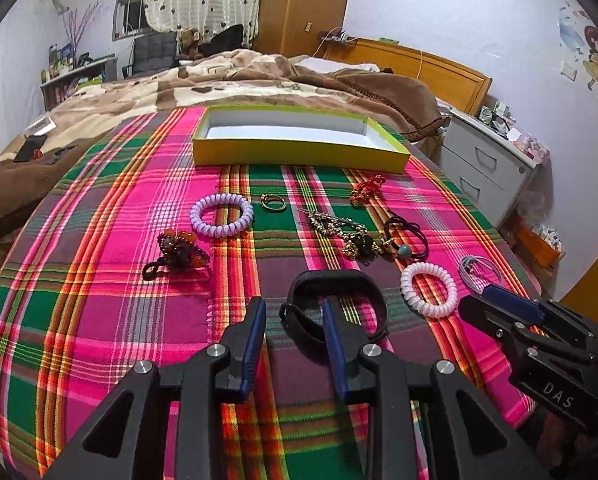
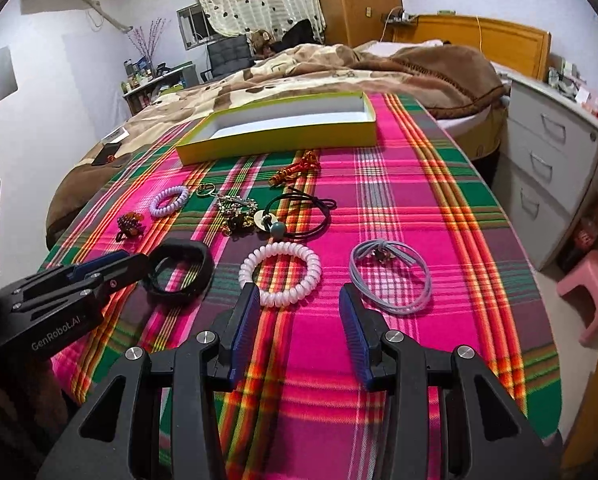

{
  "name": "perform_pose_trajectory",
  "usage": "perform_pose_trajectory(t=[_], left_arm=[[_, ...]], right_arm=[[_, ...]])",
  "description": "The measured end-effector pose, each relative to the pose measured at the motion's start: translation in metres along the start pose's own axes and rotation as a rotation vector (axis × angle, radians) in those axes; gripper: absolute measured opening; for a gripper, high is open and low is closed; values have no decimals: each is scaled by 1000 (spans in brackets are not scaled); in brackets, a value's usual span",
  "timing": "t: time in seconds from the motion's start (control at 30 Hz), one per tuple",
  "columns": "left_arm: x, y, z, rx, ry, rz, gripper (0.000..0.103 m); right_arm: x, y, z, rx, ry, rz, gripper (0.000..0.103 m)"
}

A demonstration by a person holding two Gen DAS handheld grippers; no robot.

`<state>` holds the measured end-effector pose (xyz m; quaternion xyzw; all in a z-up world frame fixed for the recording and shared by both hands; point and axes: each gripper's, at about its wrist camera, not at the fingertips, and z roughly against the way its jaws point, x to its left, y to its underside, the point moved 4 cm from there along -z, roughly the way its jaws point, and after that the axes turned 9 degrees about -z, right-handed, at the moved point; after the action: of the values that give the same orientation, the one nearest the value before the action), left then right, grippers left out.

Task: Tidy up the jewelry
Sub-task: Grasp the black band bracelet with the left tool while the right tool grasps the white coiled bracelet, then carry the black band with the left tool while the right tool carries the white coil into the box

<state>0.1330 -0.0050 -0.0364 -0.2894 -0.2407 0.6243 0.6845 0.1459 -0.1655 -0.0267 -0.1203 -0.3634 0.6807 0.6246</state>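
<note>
Lettering: "DAS" on the right gripper (image 1: 495, 300) body, "GenRobot.AI" on the left gripper (image 2: 129, 258) body. Left gripper low over the plaid cloth (image 1: 99, 240), jaws spread, one finger inside the black band (image 1: 339, 304), gripping nothing. Right gripper level, jaws apart, released; white coil tie (image 2: 279, 274) just ahead of its left finger, grey-blue elastic loops (image 2: 391, 276) ahead of its right. Yellow box (image 1: 299, 152), white interior holding nothing, far ahead; remaining jewelry between.
</note>
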Motion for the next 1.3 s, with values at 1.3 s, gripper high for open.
perform_pose_trajectory(t=[1.3], left_arm=[[0, -12, -5, 23, -1, -87, 14]], right_arm=[[4, -23, -18, 55, 13, 10, 9]])
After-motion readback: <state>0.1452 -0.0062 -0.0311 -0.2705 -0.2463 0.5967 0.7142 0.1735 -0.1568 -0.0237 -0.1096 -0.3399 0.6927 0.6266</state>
